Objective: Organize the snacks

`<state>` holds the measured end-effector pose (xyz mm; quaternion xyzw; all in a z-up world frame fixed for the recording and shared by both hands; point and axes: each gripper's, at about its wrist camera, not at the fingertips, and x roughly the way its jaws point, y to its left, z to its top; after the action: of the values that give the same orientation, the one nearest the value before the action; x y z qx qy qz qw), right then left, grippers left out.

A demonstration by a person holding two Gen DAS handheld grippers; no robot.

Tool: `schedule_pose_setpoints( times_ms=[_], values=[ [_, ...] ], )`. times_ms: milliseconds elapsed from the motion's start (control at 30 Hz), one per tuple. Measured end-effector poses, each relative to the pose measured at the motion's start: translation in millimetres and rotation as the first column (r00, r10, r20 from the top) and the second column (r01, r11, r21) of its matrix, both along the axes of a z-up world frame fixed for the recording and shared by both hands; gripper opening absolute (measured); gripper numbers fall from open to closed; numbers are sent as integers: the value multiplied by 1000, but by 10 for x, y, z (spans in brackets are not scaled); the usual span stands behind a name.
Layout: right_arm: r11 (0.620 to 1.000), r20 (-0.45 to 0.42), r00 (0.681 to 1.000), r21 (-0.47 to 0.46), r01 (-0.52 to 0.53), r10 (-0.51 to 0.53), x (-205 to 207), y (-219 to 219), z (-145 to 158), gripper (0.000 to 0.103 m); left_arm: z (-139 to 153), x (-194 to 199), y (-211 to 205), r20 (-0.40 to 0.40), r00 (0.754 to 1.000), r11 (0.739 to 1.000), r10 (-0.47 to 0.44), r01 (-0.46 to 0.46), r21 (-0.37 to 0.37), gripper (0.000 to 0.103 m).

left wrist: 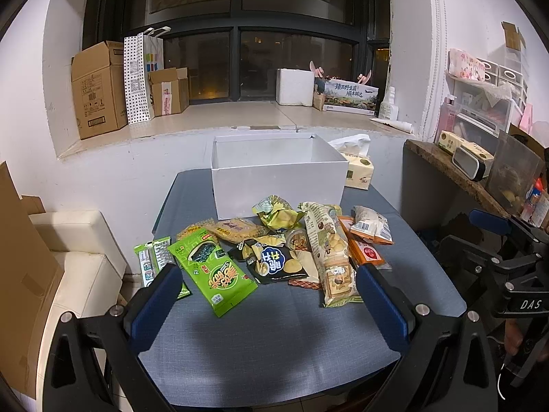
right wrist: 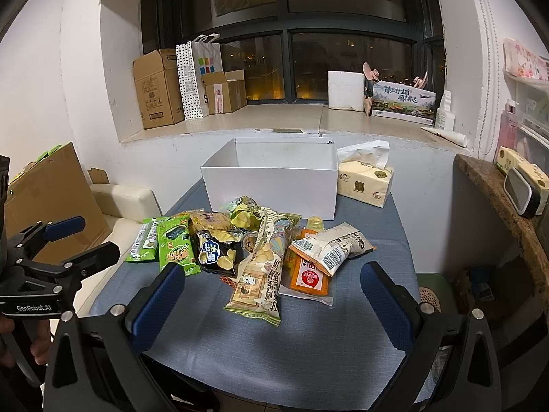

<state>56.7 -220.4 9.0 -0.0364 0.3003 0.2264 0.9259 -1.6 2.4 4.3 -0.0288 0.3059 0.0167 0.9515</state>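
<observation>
- The left gripper [left wrist: 269, 300] hangs over the near part of the blue table [left wrist: 274, 350]; its two blue-padded fingers stand wide apart and hold nothing.
- The right gripper [right wrist: 272, 300] is also over the near edge of the table, with fingers spread wide and nothing between them.
- In the right wrist view the left gripper appears at the left edge, and part of a hand [right wrist: 37, 343] holds its handle.
- The snacks lie in a loose pile in the middle of the table, between the grippers and the white box [left wrist: 278, 175].
- The white box stands at the far side of the table, open on top; what I can see of its inside looks empty.
- On the left side of the pile lies a bright green packet [left wrist: 212, 271], and a narrower green packet [left wrist: 152, 261] is just beside it.
- A black chips bag [left wrist: 274, 262] sits in the middle, touching a long cream packet [left wrist: 331, 254] that points toward the camera.
- On the right, an orange packet [right wrist: 307, 273] lies partly under a white packet [right wrist: 338, 245].
- A crumpled yellow-green bag [left wrist: 276, 213] lies close to the front wall of the box.
- A tissue pack [right wrist: 365, 182] stands just beside the box on its right.
</observation>
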Motion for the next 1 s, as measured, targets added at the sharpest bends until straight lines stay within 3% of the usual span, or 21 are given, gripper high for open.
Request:
schedule_pose_setpoints(
  times_ms=[1000],
  values=[
    [1000,0,1000,3,-2,2,-5,5,-16,103,-26,42,28,-17,1000,1000,25,-25,14,103]
  ],
)
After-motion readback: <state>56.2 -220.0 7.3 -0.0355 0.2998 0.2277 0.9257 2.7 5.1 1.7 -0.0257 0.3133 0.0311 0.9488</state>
